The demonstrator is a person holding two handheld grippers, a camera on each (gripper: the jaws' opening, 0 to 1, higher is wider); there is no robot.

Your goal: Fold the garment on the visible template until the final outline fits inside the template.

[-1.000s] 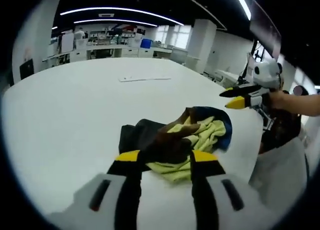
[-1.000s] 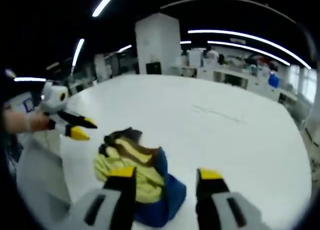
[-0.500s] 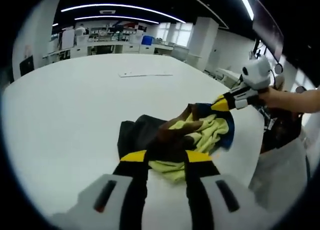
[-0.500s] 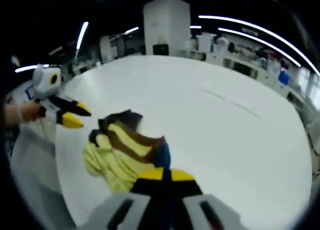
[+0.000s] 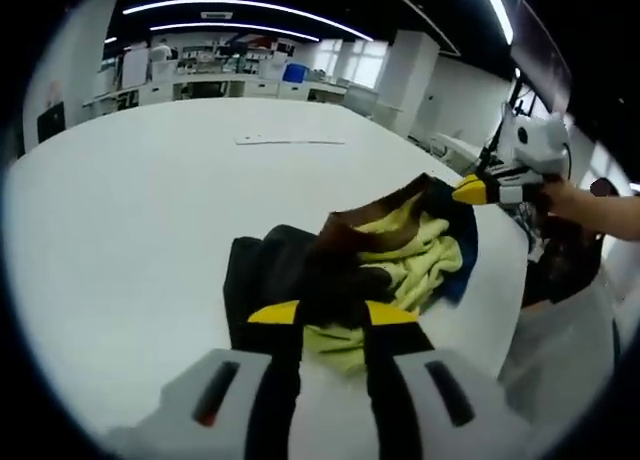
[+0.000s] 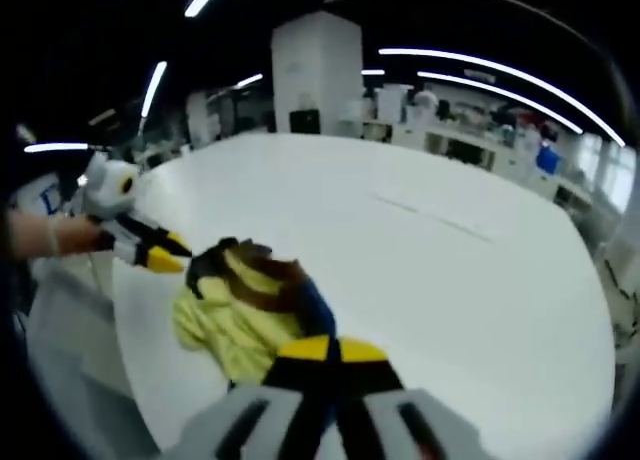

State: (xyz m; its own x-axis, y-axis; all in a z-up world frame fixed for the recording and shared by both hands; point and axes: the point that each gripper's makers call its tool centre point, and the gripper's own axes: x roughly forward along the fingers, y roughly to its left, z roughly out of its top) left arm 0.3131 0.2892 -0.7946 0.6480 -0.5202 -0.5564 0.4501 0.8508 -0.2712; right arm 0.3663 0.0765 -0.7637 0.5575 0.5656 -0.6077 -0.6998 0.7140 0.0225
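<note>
Left gripper: in the left gripper view its yellow-tipped jaws stand narrow, closed on the dark near edge of the garment. From the right gripper view it appears at the left, touching the garment's dark corner, held by a hand.
Right gripper: in the right gripper view its jaws are pressed together on a blue fold of the garment. From the left gripper view it sits at the right, gripping the lifted blue-and-brown edge.
Garment: a crumpled heap of pale yellow-green cloth with dark brown, black and blue parts, bunched, not flat. It lies near the counter's edge, between the two grippers.
Counter: wide, white, rounded at the edge.
Template mark: a thin pale outline on the counter, well apart from the garment; its full shape is hard to make out.
Surroundings: white pillar, ceiling light strips, distant shelves and desks, blurred.
Hidden: the garment's type and its underside cannot be told.
</note>
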